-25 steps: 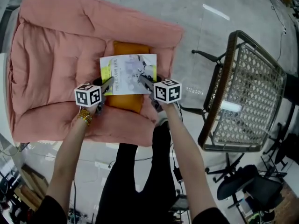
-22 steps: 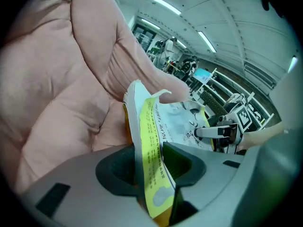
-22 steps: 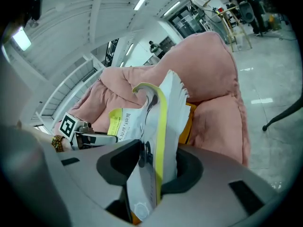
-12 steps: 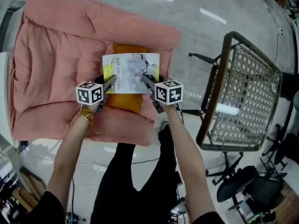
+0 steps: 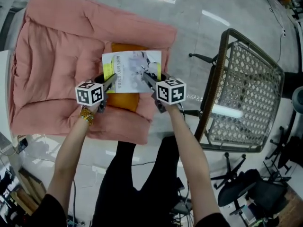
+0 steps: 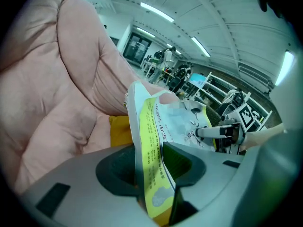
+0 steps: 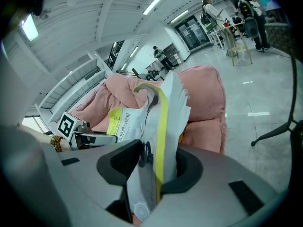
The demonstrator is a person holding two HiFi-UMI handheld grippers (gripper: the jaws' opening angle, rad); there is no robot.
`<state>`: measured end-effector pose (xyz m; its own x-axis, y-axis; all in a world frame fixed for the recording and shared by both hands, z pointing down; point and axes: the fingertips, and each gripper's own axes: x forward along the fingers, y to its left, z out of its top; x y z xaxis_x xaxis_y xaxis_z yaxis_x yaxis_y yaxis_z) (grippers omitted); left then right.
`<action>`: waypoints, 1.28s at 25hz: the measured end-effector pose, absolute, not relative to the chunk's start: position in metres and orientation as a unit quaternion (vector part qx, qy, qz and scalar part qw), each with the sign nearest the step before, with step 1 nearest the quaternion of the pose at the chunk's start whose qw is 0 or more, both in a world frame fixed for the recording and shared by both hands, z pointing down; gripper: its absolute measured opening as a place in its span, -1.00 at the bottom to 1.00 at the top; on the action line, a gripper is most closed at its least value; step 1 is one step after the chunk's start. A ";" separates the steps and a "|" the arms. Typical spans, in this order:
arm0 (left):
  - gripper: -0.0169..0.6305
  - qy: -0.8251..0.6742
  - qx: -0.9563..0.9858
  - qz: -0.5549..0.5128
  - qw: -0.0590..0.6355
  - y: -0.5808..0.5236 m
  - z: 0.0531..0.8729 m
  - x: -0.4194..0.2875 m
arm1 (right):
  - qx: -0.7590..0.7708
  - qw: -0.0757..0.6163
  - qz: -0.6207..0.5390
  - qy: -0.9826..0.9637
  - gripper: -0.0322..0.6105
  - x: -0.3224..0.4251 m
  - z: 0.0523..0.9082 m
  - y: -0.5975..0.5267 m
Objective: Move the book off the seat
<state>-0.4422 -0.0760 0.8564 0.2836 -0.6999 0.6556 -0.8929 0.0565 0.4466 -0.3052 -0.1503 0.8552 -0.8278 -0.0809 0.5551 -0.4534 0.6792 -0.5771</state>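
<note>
The book (image 5: 132, 70), thin with a white and yellow cover, is held just above an orange cushion (image 5: 122, 101) on the pink padded seat (image 5: 52, 60). My left gripper (image 5: 110, 82) is shut on the book's left edge, and my right gripper (image 5: 147, 78) is shut on its right edge. The left gripper view has the yellow-striped cover (image 6: 158, 126) pinched between the jaws of the left gripper (image 6: 152, 170). From the right gripper view, the page edges (image 7: 163, 117) stand upright in the jaws of the right gripper (image 7: 152, 161), and the left gripper (image 7: 97, 138) shows beyond them.
A brown wicker chair (image 5: 246, 84) stands on the floor to the right, with a white tube (image 5: 227, 111) lying on it. A dark office chair (image 5: 255, 193) sits at the bottom right. The person's legs (image 5: 137, 183) are just in front of the seat's near edge.
Both grippers keep their hold on the book. The book and grippers have drifted slightly towards the seat's back, and the view has shifted a little.
</note>
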 end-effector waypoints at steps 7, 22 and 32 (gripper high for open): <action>-0.44 -0.589 0.683 0.098 0.420 -0.085 0.824 -0.414 | 0.152 0.255 0.354 -0.887 -0.47 -0.278 0.817 -0.161; -0.44 -0.570 0.698 0.117 0.417 -0.100 0.712 -0.343 | 0.173 0.235 0.365 -0.884 -0.47 -0.201 0.710 -0.169; -0.44 -0.564 0.712 0.123 0.399 -0.102 0.630 -0.298 | 0.189 0.216 0.366 -0.885 -0.47 -0.152 0.630 -0.165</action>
<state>-0.2976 -0.1016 0.6299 0.3339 -0.7048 0.6259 -0.9017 -0.0454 0.4300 -0.1521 -0.1653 0.6299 -0.8353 -0.1768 0.5206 -0.4930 0.6600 -0.5669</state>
